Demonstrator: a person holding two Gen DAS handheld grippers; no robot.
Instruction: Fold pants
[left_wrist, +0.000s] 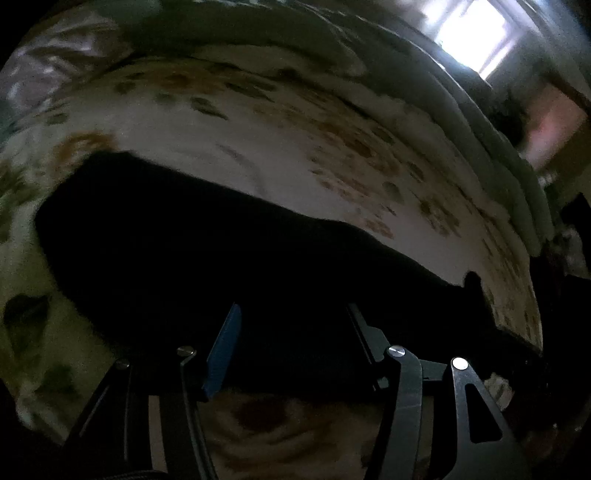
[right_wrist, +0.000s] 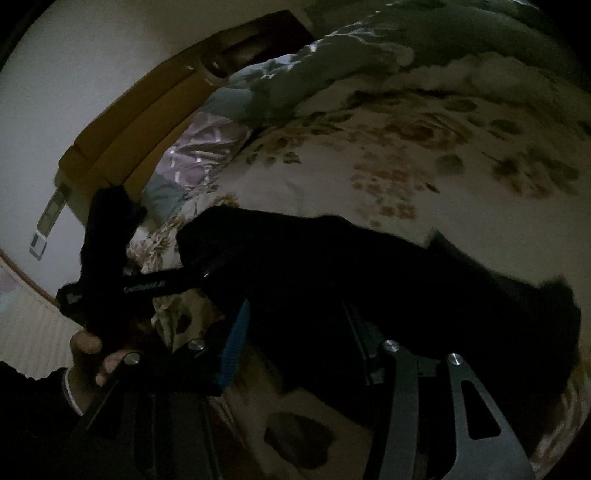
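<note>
Black pants (left_wrist: 221, 258) lie flat across a floral bedsheet (left_wrist: 258, 147). In the left wrist view my left gripper (left_wrist: 291, 314) is open, its jaws wide apart just above the near part of the pants, holding nothing. In the right wrist view the pants (right_wrist: 351, 280) stretch from left to right. My right gripper (right_wrist: 295, 310) is open over the pants' near edge, empty. The left gripper (right_wrist: 192, 277) shows at the left of this view, held by a hand, its tip at the pants' left end; the dark cloth hides its jaws there.
A rumpled grey-green duvet (right_wrist: 369, 48) lies along the far side of the bed. A purple patterned pillow (right_wrist: 199, 155) and a wooden headboard (right_wrist: 140, 122) are at the left. A bright window (left_wrist: 476, 33) is at the far right.
</note>
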